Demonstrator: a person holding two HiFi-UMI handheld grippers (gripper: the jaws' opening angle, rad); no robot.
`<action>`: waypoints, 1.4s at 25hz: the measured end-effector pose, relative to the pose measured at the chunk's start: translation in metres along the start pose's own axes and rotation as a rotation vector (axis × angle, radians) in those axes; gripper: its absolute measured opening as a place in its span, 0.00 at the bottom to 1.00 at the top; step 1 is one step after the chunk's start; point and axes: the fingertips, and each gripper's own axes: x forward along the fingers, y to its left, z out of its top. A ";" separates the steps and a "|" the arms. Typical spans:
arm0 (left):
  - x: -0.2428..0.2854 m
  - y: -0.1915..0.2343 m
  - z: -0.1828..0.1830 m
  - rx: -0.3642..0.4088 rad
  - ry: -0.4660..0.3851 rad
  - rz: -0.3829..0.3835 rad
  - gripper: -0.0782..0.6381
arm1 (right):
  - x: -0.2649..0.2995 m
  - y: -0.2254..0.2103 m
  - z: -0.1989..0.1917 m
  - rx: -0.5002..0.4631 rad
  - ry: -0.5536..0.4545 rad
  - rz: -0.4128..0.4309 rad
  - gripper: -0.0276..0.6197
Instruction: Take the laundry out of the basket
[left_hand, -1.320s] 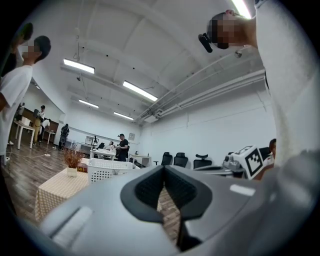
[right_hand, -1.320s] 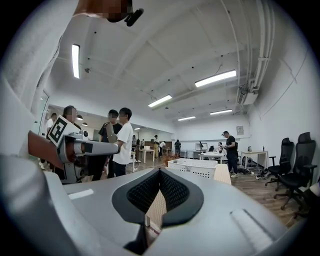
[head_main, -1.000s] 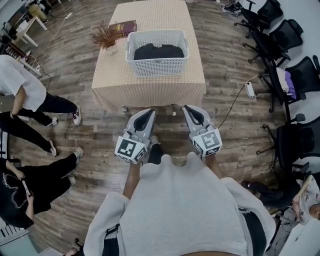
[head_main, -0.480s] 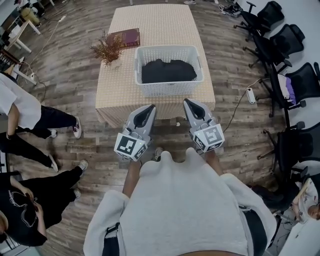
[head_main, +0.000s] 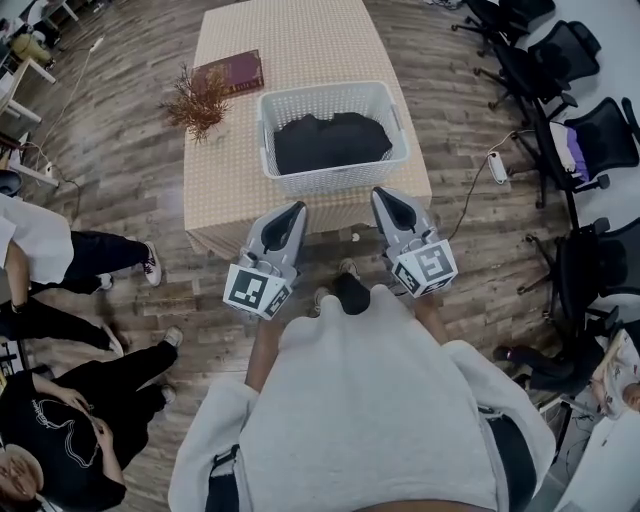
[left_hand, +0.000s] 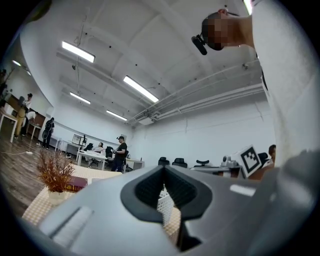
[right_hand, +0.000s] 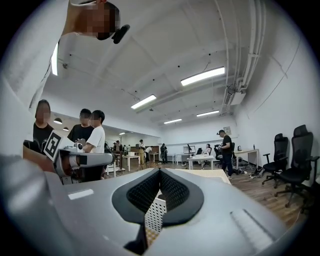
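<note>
A white lattice basket stands on the near half of a table with a checked cloth. Dark laundry lies heaped inside it. My left gripper and right gripper are held side by side just short of the table's near edge. Both point at the basket, below its front wall in the head view. Each is shut with nothing between its jaws. In the left gripper view only a strip of the basket shows behind the left gripper. The right gripper likewise hides most of the basket.
A dark red book and a dried plant sit on the table left of the basket. Office chairs line the right side, with a power strip on the wooden floor. People stand at the left.
Both grippers have moved forward together up to the table's near edge, and the basket now lies closer in the head view. Their jaws have stayed shut.
</note>
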 end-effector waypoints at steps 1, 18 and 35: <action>0.001 0.002 -0.001 -0.003 0.002 0.000 0.12 | 0.001 -0.001 -0.002 0.003 0.004 -0.002 0.04; 0.070 0.096 0.020 0.086 -0.004 0.100 0.12 | 0.091 -0.065 0.016 0.001 -0.053 0.038 0.04; 0.148 0.195 0.045 0.139 0.015 0.299 0.12 | 0.204 -0.156 0.038 0.059 -0.108 0.154 0.04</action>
